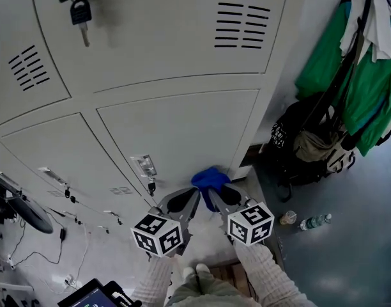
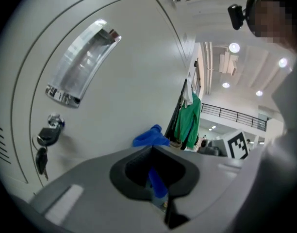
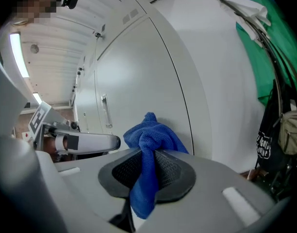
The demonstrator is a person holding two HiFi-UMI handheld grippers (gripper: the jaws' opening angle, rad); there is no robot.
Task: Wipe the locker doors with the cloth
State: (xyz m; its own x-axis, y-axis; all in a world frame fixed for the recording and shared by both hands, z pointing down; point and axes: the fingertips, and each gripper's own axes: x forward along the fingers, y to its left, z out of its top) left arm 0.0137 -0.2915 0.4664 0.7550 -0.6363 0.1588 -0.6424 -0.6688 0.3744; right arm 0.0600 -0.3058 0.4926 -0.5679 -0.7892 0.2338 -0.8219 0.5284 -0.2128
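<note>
A blue cloth is bunched against the bottom right grey locker door, beside its right edge. Both grippers meet at it from below. My right gripper is shut on the cloth, and a tail of it hangs back between the pads. My left gripper comes in from the left. A blue strip sits between its closed pads, with the cloth bunch just past its tip. The door's chrome latch and its hanging key lie left of the cloth.
A padlock with a key hangs on the upper door. To the right, green garments hang over a black bag. A bottle lies on the floor there. A dark device is at the bottom left.
</note>
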